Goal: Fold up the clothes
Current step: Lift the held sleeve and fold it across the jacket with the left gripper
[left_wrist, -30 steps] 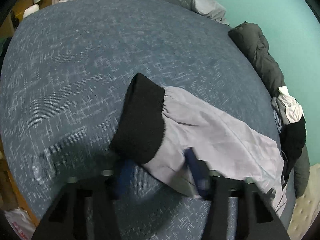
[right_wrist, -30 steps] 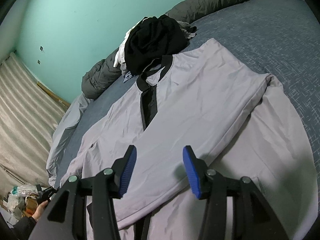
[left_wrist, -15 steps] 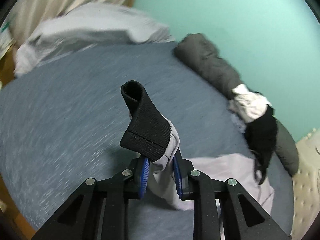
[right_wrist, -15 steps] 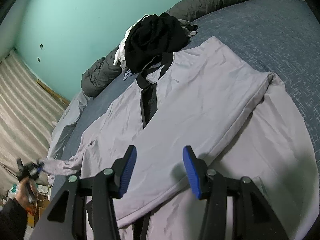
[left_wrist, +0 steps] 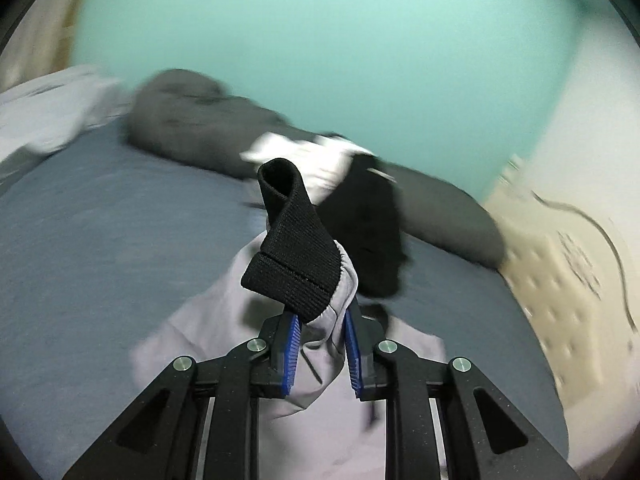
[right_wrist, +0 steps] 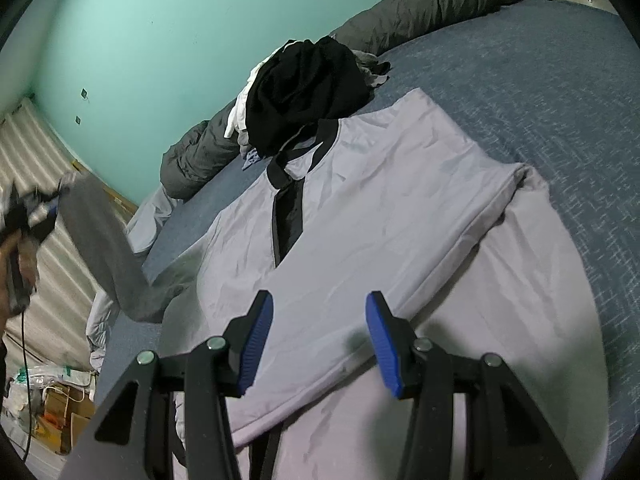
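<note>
Black ribbed cuff (left_wrist: 294, 256) pinched in left claw (left_wrist: 320, 354); no legible writing.

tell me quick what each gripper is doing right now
Left gripper: closed on the sleeve just behind its black cuff, lifted off the bed.
Right gripper: open, empty, above the shirt.

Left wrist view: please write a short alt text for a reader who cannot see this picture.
The left gripper is shut on the lilac sleeve of a garment, just below its black ribbed cuff, which stands up and curls over above the fingers. Behind, blurred, are a blue bed, a dark grey duvet, a pile of black and white clothes and a teal wall.
</note>
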